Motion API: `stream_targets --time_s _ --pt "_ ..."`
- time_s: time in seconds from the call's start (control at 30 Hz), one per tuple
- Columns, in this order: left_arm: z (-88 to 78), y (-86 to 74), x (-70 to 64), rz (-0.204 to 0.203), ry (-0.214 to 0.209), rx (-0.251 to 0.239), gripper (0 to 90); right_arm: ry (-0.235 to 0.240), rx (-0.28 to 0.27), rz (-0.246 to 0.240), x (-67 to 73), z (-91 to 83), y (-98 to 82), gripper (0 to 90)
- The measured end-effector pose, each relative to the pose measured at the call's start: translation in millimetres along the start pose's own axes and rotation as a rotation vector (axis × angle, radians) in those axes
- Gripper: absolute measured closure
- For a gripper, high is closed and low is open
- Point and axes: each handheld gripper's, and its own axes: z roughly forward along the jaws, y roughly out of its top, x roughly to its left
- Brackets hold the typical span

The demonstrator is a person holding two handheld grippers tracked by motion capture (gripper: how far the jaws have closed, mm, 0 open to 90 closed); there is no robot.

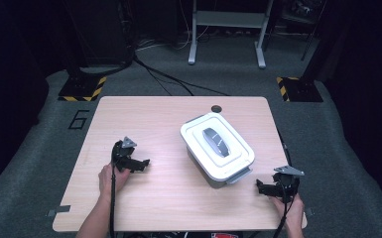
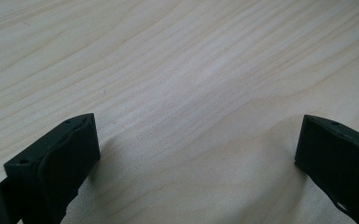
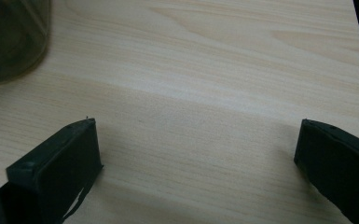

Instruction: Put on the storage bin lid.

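Centre-right of the high view: white lidded container (image 1: 217, 148) with grey handle (image 1: 215, 141) — lid on. Left gripper (image 1: 140, 164) and right gripper (image 1: 263, 187) flanking it, jaws apart, empty. Best approached squarely — level, centred on the handle.

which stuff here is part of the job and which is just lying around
In the job:
- white lidded plastic box with grey handle
- left gripper, jaws open
- right gripper, jaws open

Just there:
- light wooden table
- grey metal stand
- floor cables
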Motion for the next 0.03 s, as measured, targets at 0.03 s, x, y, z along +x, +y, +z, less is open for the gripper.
stream_targets --time_s 0.03 --pt "0.0 0.0 0.0 0.000 0.002 -0.001 0.0 0.001 0.000 -0.002 -0.1 0.1 0.0 0.0"
